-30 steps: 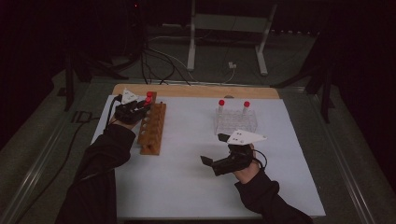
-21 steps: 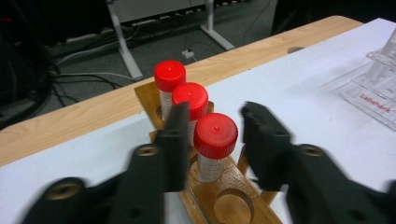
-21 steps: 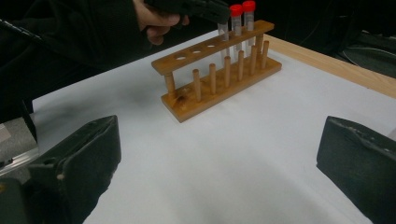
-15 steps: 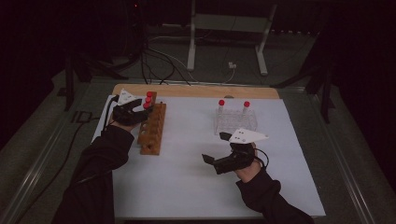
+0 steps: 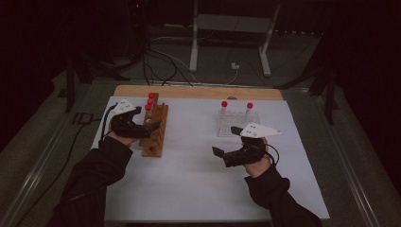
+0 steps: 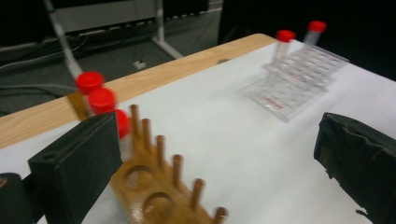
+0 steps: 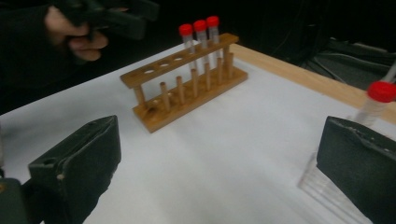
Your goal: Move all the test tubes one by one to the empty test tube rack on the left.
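Your left hand-held gripper [image 5: 142, 126] sits just beside the wooden rack [image 5: 155, 130], on its left side, with its jaws spread wide and nothing between them; they have just been opening. Judged from this, a tube has been let go into the rack and the jaws are clearing it. Three red-capped tubes [image 5: 149, 101] stand upright in a row at the rack's far end, each in its own hole, so the round openings nearer you remain free for more. In the left gripper view the caps [image 6: 102, 99] rise just past the left pad [image 6: 79, 161], close to it but apart.

Your right hand-held gripper [image 5: 226, 155] hovers over bare white table [image 5: 189, 179], jaws likewise apart and empty, near the clear plastic rack [image 5: 238, 122] but not touching it. Two more red-capped tubes [image 5: 236, 108] stand upright there, probably the next to be carried across.

Materials: the wooden rack [image 7: 187, 88] is varnished brown timber, a drilled top rail over a base, with a line of round pegs along one side. The clear rack [image 6: 294, 79] is a stepped, see-through grid. The tubes are slim clear cylinders with glossy screw caps. The pads are matt black, soft-looking blocks. A pale wooden strip edges the table's far side.
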Tool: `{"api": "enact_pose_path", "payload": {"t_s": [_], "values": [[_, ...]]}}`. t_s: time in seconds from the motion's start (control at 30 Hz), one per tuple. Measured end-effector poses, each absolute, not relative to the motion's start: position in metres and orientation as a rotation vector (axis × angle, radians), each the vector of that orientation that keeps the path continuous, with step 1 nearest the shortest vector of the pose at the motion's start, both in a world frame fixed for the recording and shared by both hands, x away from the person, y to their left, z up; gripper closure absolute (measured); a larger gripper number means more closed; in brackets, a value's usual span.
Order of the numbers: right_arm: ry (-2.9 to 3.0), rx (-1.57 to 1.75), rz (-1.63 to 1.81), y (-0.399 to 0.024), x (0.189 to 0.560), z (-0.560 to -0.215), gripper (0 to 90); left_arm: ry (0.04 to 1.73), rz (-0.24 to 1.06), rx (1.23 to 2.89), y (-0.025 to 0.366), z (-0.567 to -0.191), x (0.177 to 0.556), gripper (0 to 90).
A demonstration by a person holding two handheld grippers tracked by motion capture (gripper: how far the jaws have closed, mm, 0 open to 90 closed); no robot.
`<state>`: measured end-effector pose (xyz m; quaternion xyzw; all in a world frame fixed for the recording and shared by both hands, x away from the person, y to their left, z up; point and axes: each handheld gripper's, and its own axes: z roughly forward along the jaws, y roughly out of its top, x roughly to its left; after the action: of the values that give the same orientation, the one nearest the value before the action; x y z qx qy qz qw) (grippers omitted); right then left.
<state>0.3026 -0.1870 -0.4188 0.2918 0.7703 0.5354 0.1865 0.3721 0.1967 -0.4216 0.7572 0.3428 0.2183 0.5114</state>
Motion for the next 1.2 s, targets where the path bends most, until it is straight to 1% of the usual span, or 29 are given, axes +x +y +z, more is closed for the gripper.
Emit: {"api": "enact_pose_path", "payload": {"t_s": [0.3, 0.7, 0.97, 1.2], "values": [[2.087, 0.879, 1.486, -0.207, 0.319, -0.412, 0.0, 0.726, 0.451, 1.85, 0.183, -0.425, 0.344, 1.4], [1.979, 0.983, 1.424, -0.238, 0.348, -0.409, 0.0, 0.683, 0.396, 1.873, 0.172, -0.441, 0.323, 1.4], [1.931, 1.064, 1.368, -0.257, 0.373, -0.418, 0.0, 0.674, 0.38, 1.868, 0.168, -0.448, 0.316, 1.4], [1.91, 1.141, 1.315, -0.264, 0.391, -0.431, 0.0, 0.664, 0.385, 1.873, 0.165, -0.45, 0.311, 1.4]]}}
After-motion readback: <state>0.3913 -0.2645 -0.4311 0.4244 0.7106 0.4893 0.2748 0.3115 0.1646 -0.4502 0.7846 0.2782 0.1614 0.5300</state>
